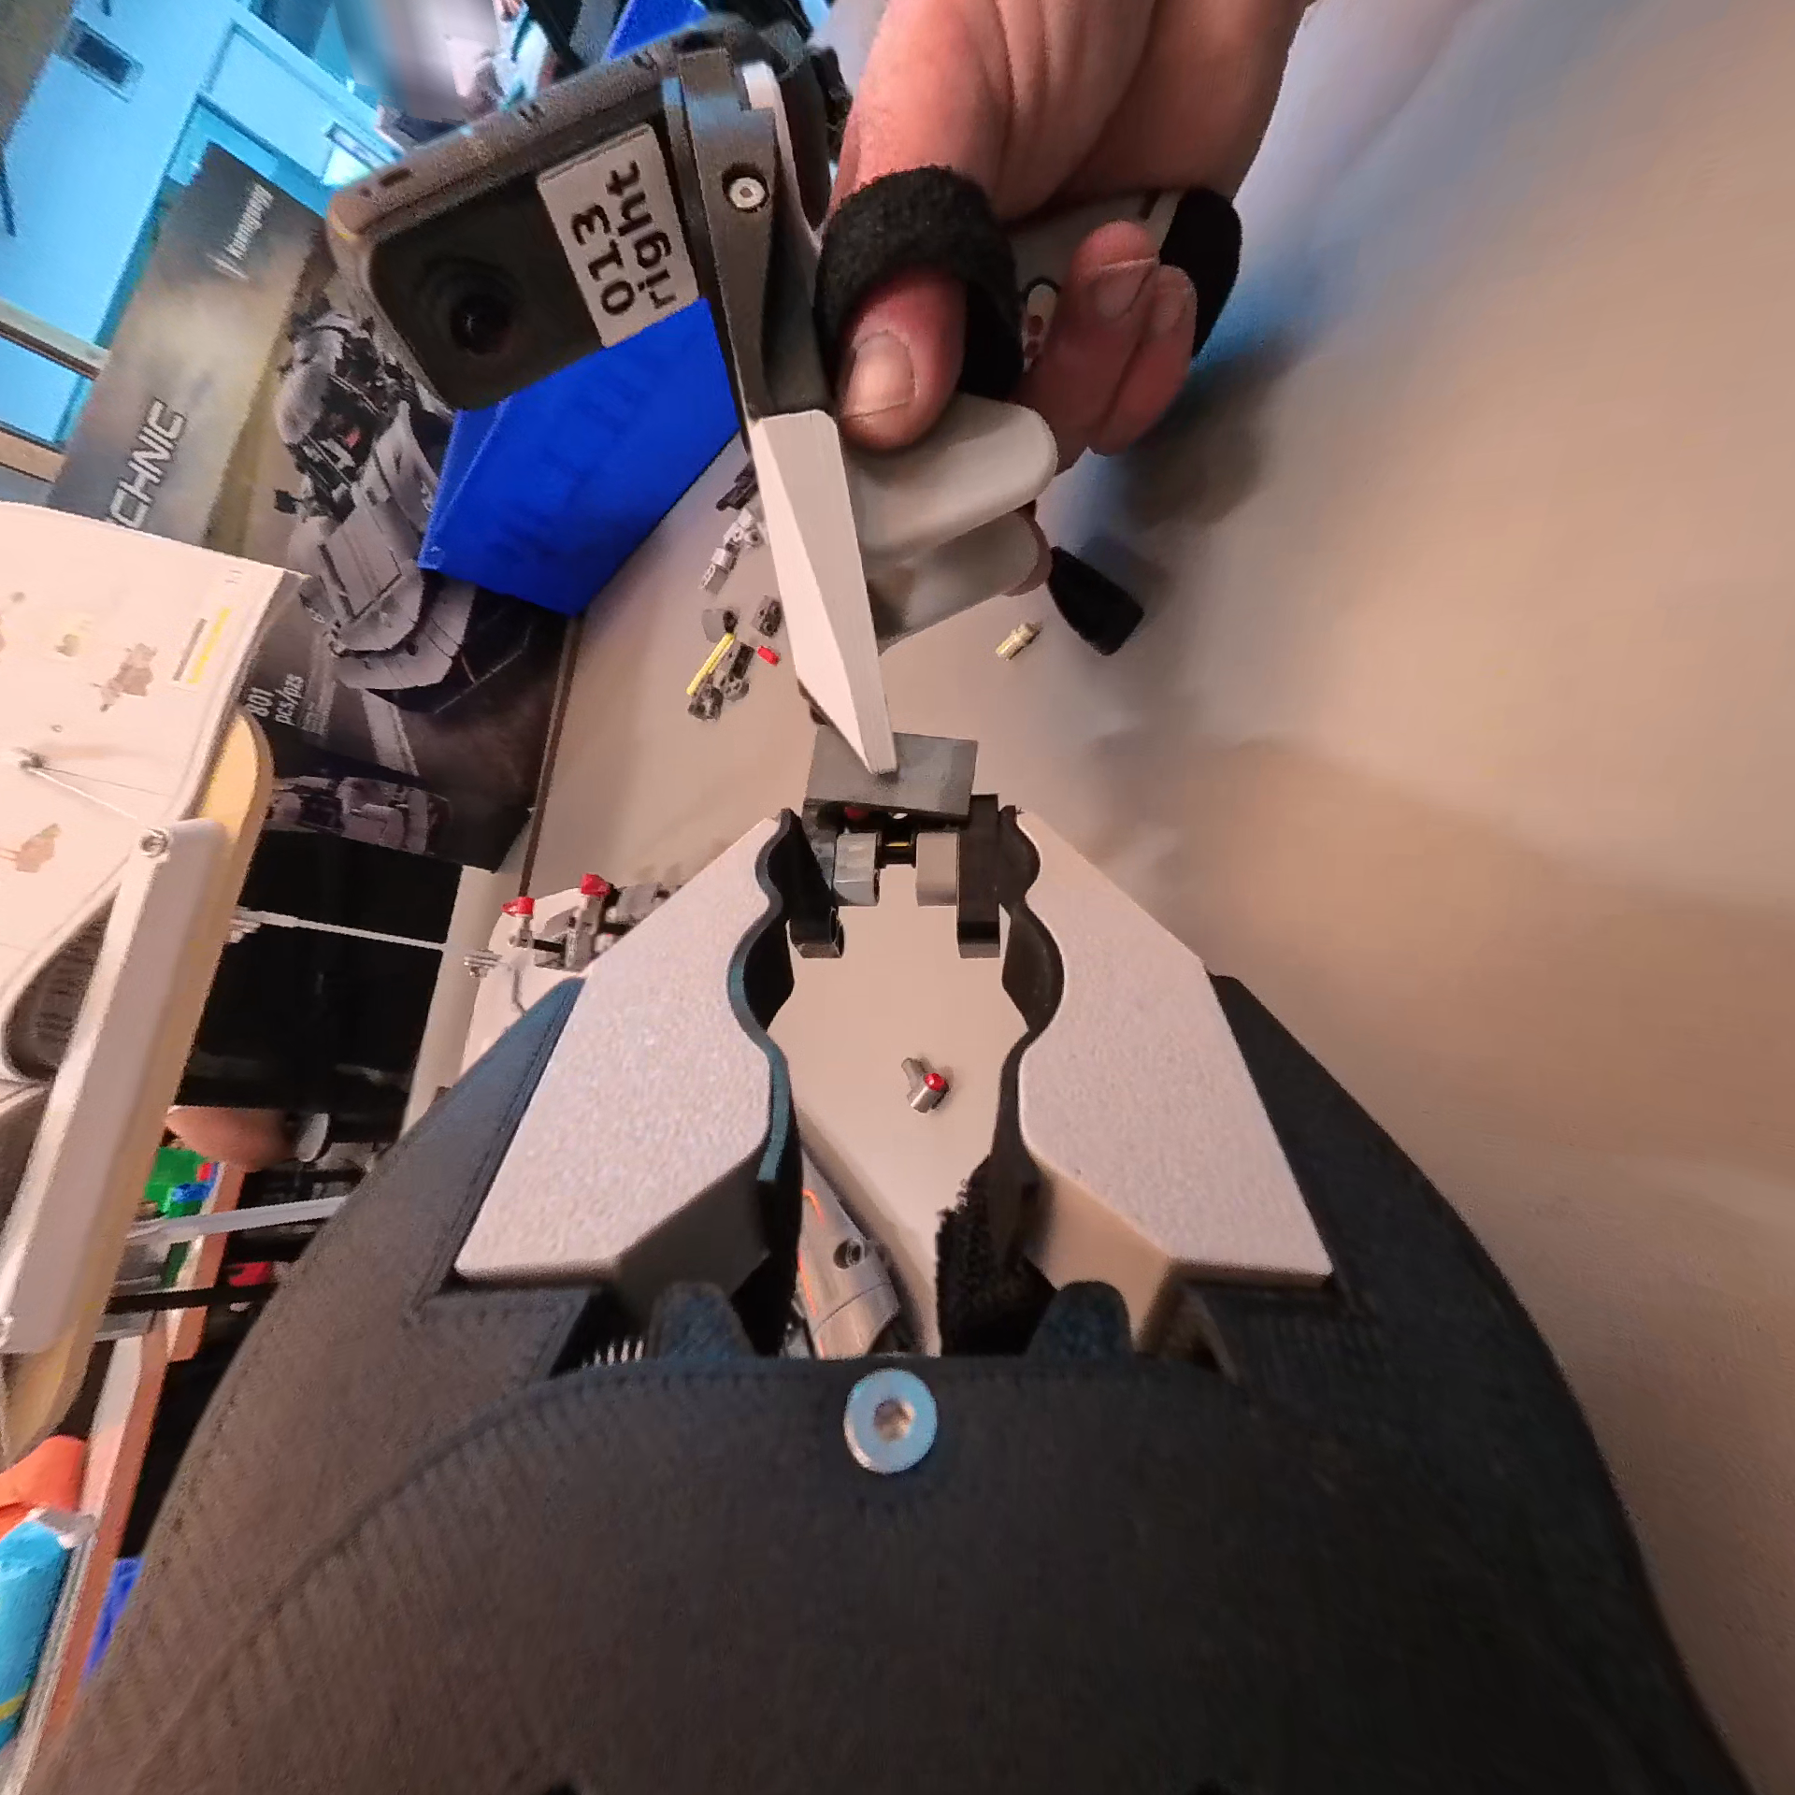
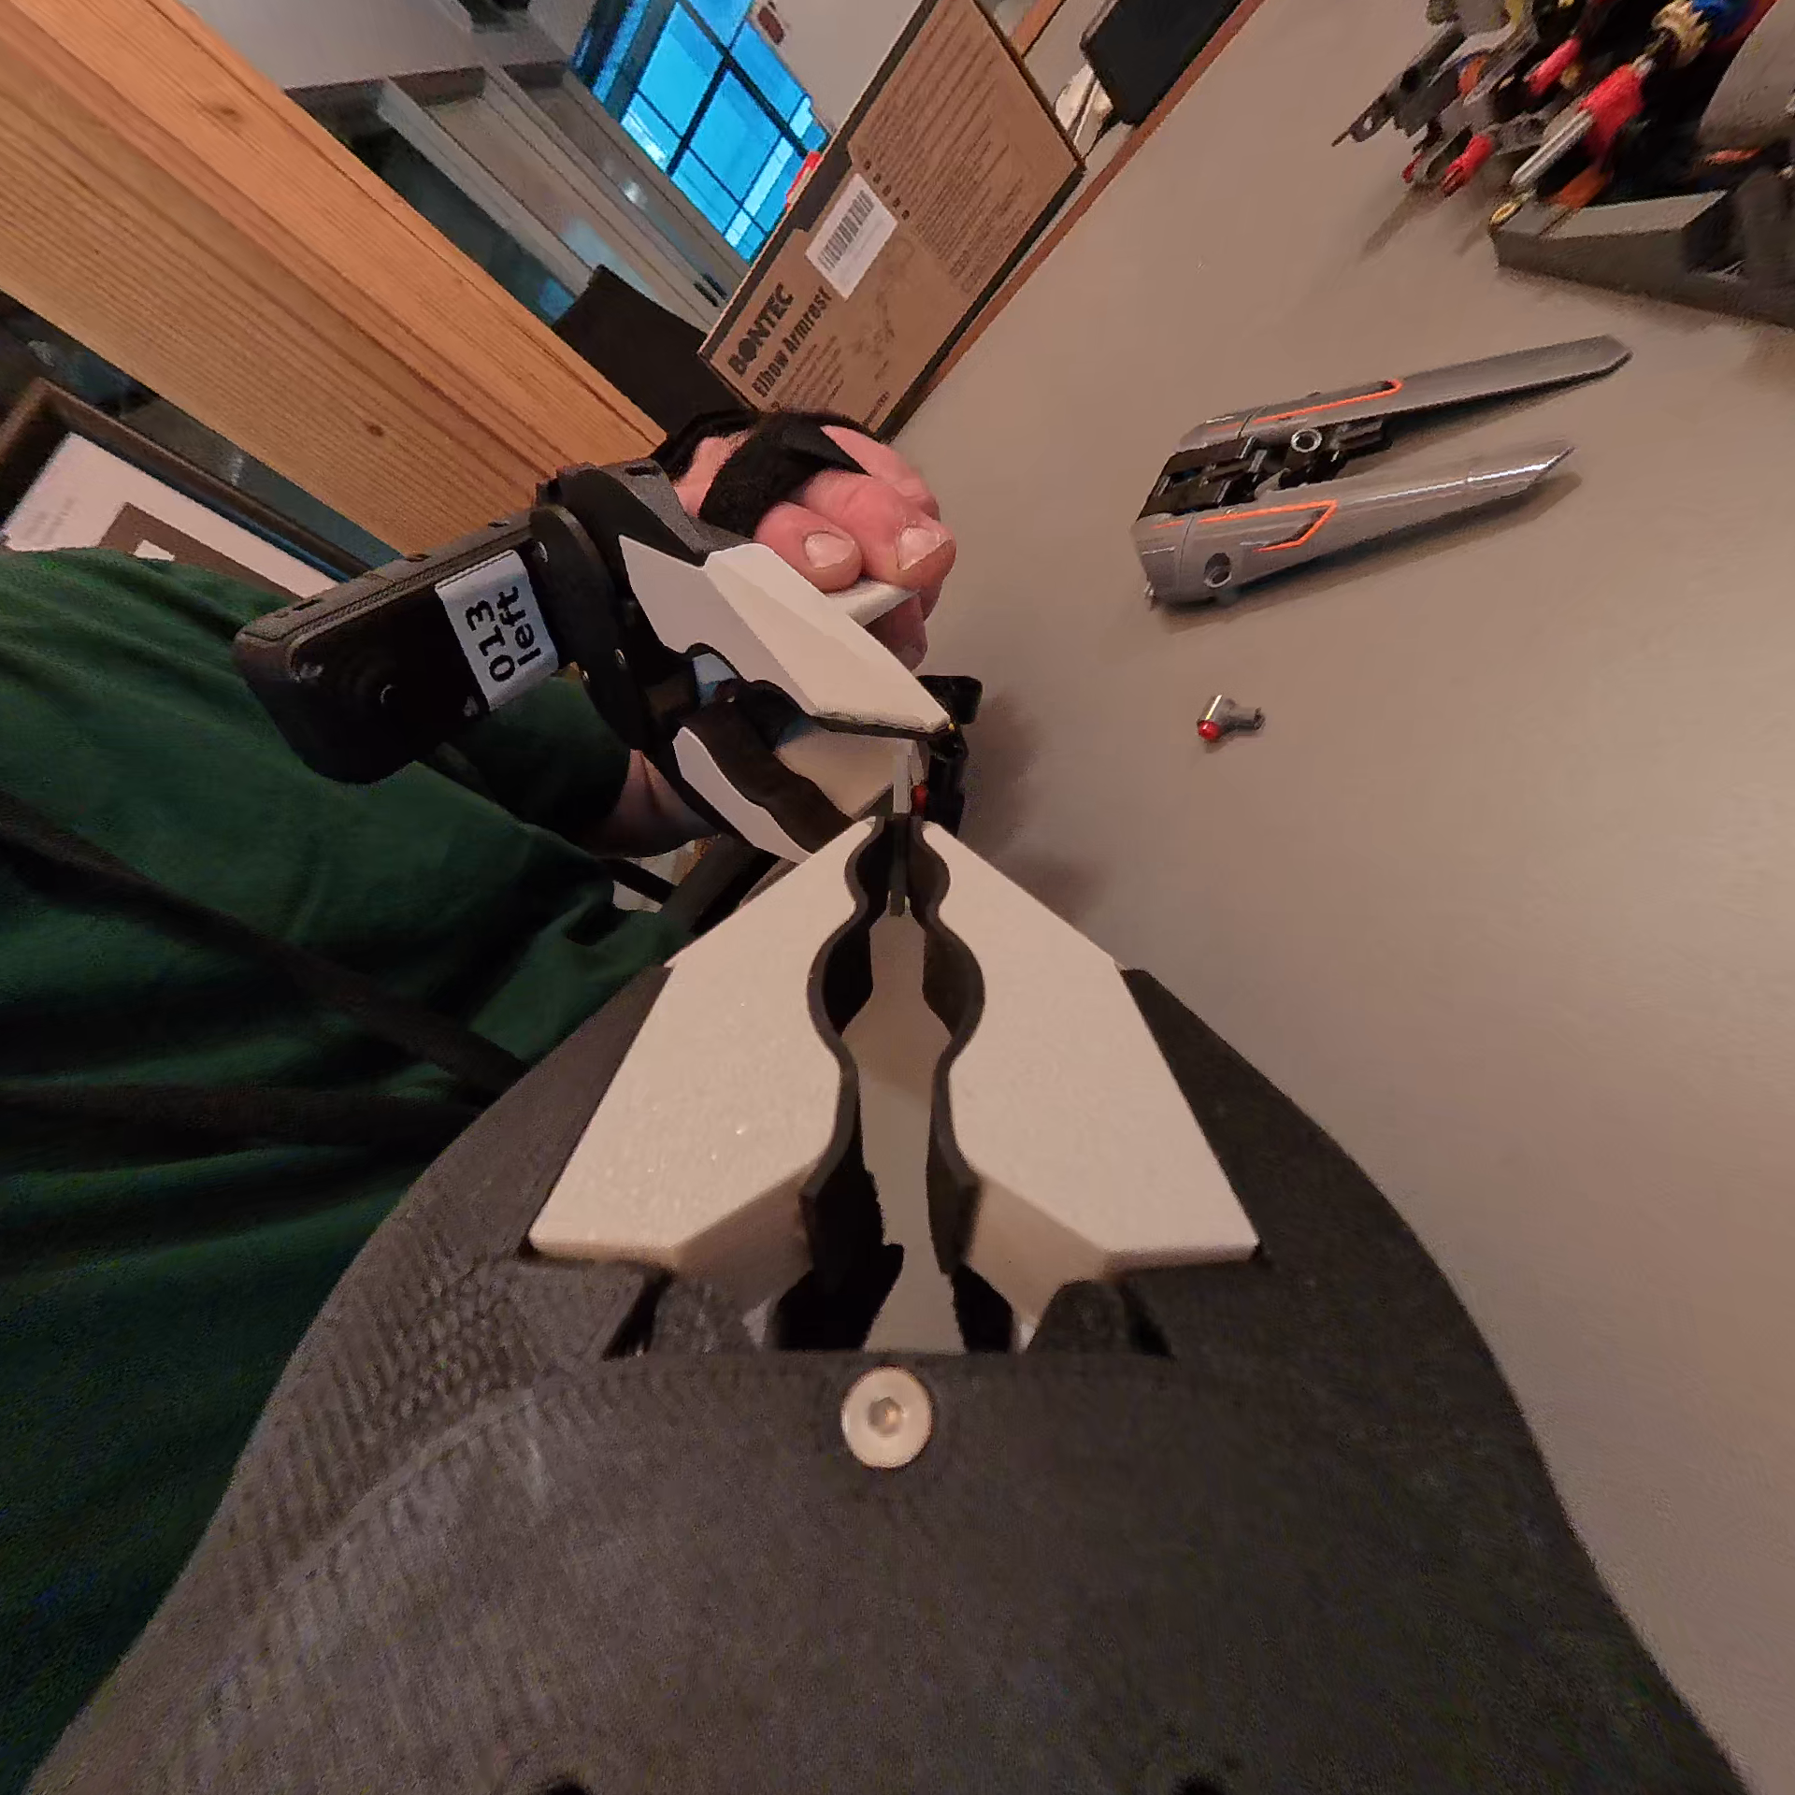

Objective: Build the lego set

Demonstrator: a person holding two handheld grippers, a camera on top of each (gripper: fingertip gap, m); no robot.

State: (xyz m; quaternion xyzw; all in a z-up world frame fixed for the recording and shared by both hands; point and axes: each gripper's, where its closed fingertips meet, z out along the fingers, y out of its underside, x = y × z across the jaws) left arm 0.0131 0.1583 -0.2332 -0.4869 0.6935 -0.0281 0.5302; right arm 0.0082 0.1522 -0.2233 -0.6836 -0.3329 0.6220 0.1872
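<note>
While my left tool [image 1: 898, 874] is clamping the small assembly [image 1: 898, 860], my right tool [image 2: 898, 869] is pinching the dark plate [image 1: 894, 772] at its 12 o'clock.

Close wrist views, facing each other

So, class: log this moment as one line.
left gripper: shut on lego piece | right gripper: shut on dark flat plate | plate meets piece

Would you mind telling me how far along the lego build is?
Done: a grey-and-orange section lies finished on the table. In hand: the left tongs grip a small black assembly while the right tongs press a dark flat panel onto it. Left: loose pieces remain.
</note>
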